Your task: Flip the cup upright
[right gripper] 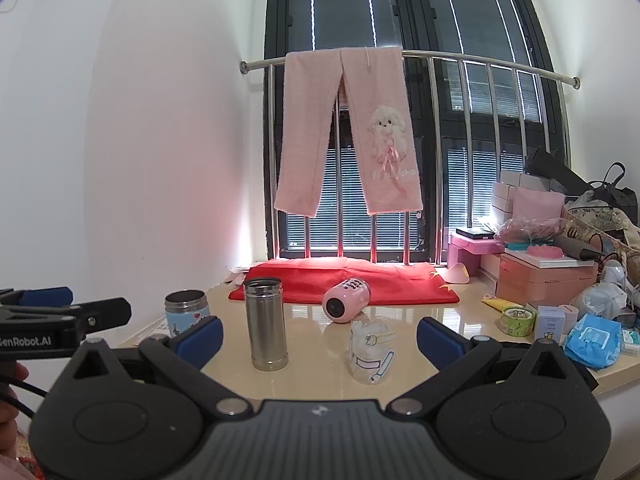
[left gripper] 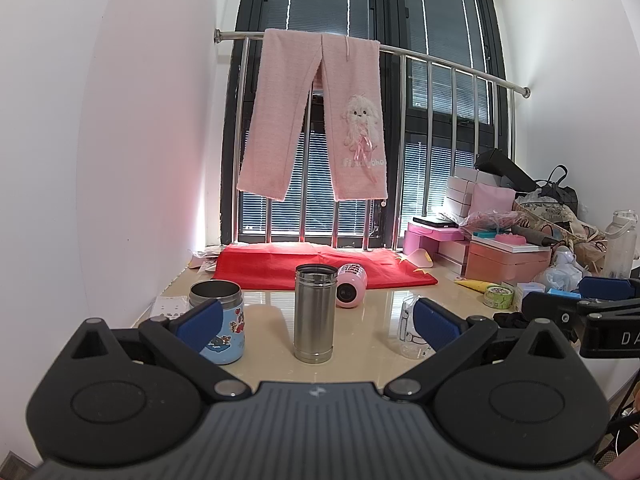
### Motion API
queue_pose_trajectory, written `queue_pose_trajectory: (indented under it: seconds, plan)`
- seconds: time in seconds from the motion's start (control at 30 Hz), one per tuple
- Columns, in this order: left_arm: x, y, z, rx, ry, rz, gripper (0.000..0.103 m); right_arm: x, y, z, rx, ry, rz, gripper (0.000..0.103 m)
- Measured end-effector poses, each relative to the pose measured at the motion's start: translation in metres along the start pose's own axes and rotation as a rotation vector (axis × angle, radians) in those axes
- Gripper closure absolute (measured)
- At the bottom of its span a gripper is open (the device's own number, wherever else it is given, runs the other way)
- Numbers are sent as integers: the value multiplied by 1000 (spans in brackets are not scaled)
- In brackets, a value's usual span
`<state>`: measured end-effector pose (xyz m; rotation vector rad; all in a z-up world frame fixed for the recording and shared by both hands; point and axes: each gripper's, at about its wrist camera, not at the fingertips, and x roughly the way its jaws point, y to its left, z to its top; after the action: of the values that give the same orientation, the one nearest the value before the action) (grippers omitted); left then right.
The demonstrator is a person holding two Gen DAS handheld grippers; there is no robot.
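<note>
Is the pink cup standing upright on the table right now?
No, the pink cup lies on its side near the edge of the red cloth, one round end facing the camera.

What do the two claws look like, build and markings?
Both match: black linkage arms with silver pivot pins, round black housings, a ribbed grey centre plate bearing a small white logo, and blue ribbed pads on the fingers. The left claw shows white "GenRobot.AI" lettering on its side in the right wrist view; the right claw shows only "DA" in the left wrist view.

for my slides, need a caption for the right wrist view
Open right gripper faces a pink cup lying on its side behind a steel tumbler.
</note>
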<state>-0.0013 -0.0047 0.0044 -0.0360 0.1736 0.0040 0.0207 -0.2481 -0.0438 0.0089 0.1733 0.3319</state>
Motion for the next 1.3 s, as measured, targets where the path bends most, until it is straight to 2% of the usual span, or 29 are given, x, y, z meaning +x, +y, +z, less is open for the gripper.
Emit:
queue_pose_trajectory:
  seconds: [1.03, 1.3]
  plan:
    - [0, 0, -3, -7, 1, -3, 0, 0, 1, 0, -6, 6, -1, 0]
    - [19, -3, -6, -22, 19, -19, 0, 6, -11, 9, -24, 26, -4, 0]
